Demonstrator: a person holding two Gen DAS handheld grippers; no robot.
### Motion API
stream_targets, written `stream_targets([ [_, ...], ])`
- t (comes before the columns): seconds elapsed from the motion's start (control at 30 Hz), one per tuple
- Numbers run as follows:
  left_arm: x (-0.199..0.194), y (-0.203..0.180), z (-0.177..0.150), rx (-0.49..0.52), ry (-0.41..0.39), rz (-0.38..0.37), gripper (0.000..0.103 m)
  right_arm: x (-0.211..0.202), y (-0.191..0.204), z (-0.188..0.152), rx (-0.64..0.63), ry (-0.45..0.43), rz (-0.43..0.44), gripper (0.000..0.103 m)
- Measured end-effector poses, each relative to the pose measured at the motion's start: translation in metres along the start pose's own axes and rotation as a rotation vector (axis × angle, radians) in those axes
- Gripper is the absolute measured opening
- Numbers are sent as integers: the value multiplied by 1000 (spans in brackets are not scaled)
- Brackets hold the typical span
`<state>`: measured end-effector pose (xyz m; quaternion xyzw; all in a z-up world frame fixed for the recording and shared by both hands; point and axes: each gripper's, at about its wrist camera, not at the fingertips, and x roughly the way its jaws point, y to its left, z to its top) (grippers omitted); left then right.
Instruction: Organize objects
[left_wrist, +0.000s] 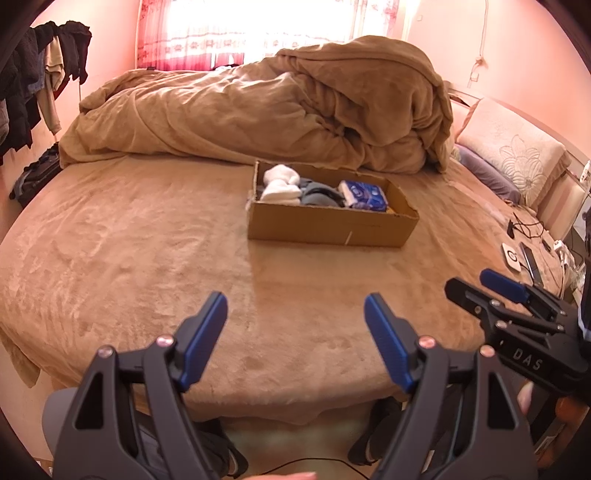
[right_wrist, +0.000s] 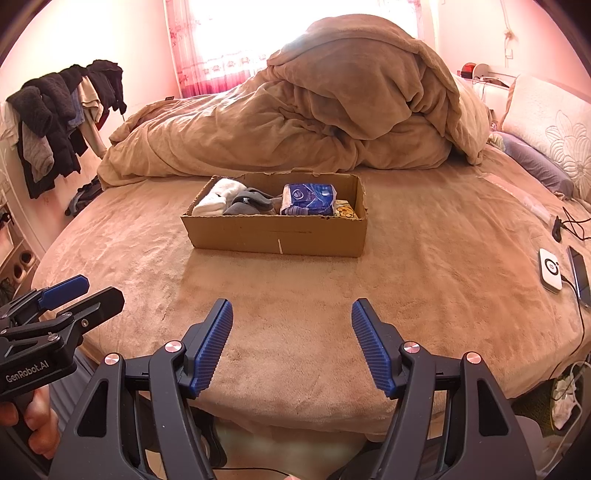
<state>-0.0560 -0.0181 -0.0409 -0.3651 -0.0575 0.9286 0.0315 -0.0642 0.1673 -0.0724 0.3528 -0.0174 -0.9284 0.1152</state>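
A shallow cardboard box (left_wrist: 332, 229) (right_wrist: 277, 236) sits on the tan bed cover, in the middle of both views. Inside lie white socks (left_wrist: 280, 184) (right_wrist: 219, 197), grey socks (left_wrist: 319, 195) (right_wrist: 251, 203), a blue tissue pack (left_wrist: 364, 195) (right_wrist: 308, 199) and a small yellow packet (right_wrist: 343, 210). My left gripper (left_wrist: 295, 314) (right_wrist: 83, 290) hovers open over the near edge of the bed, well short of the box, with nothing between its blue pads. My right gripper (right_wrist: 291, 317) (left_wrist: 476, 282) stands open beside it, also holding nothing.
A bunched tan duvet (left_wrist: 295, 103) (right_wrist: 332, 110) lies behind the box. Pillows (left_wrist: 513, 155) rest at the right by the headboard. A white charger pad (right_wrist: 550, 275), a phone (right_wrist: 580, 280) and cables lie at the bed's right edge. Dark clothes (right_wrist: 62, 110) hang on a rack at left.
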Motion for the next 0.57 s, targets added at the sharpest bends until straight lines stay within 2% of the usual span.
stream_targets([
  [0.4, 6, 2, 3, -13, 3, -14, 78, 3, 1, 6, -4, 4, -4, 70],
  [0.57, 11, 4, 17, 23, -5, -22, 78, 6, 0, 10, 4, 16, 4, 70],
])
